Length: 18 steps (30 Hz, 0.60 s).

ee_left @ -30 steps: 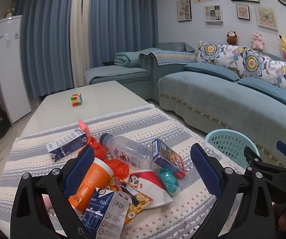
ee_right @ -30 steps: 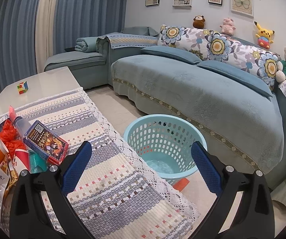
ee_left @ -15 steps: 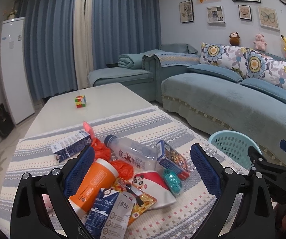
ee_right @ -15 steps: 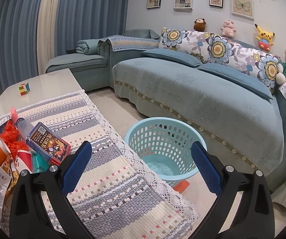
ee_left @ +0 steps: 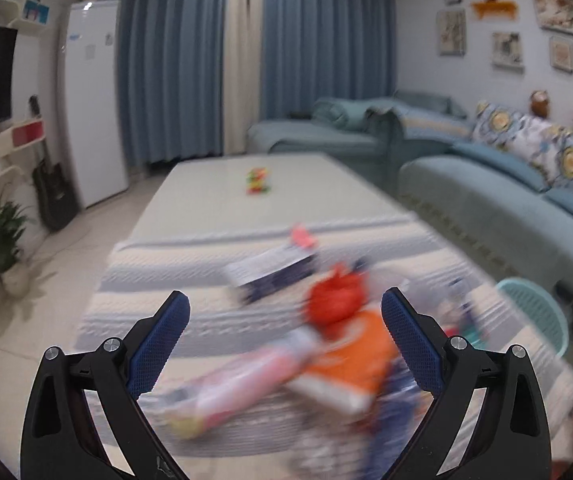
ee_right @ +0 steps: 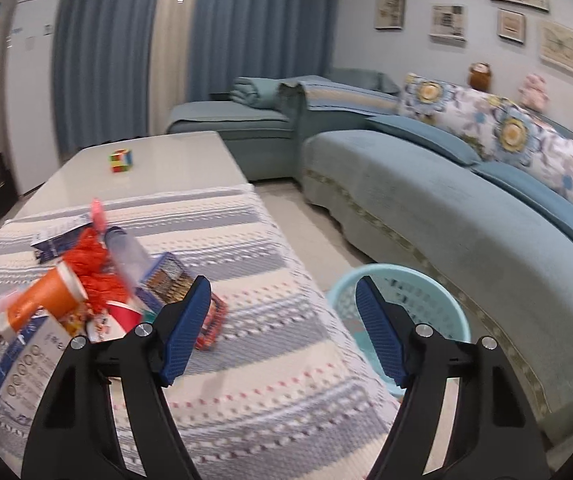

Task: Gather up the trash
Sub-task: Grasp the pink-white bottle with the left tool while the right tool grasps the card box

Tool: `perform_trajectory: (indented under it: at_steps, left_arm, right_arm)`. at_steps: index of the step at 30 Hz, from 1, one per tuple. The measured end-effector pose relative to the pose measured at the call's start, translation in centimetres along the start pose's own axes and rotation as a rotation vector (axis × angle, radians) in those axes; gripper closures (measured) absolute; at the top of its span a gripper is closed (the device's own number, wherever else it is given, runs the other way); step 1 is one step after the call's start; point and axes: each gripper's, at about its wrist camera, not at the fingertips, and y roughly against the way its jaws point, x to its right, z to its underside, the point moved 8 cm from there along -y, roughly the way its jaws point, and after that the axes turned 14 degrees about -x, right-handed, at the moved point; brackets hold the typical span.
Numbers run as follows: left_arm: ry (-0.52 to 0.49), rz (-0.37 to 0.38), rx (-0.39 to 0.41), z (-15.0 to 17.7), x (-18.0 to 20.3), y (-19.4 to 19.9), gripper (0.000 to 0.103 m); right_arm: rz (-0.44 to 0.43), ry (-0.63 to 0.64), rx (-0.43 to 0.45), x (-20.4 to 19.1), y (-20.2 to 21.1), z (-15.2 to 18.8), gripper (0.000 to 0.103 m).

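well, a basket sits at three o'clock beside the table; heaped trash is blurred; left gripper gapes, right gripper has been closing, both empty.

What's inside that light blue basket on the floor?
The light blue basket looks mostly empty: its holed walls and some pale floor show. The right tongs, open and holding nothing, cover part of the inside, so I can't see the whole bottom.
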Motion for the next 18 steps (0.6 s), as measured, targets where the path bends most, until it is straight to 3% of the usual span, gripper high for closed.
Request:
perform_trajectory:
  at_steps: [5,11,18]
  left_arm:
    - [-0.011,0.003,-0.144,2.1,-5.1,-4.0,0.010]
    - [-0.123,0.042,-0.256,3.9,-5.0,-7.7,0.010]
    - [-0.178,0.105,-0.366,5.3,-4.3,-10.6,0.016]
  right_arm:
    - [-0.027,0.026,-0.018,-1.6,-1.0,-0.6,0.032]
    - [-0.111,0.076,-0.061,-3.1,-2.8,-1.0,0.032]
    - [-0.216,0.212,-0.120,-5.5,-5.0,-0.5,0.032]
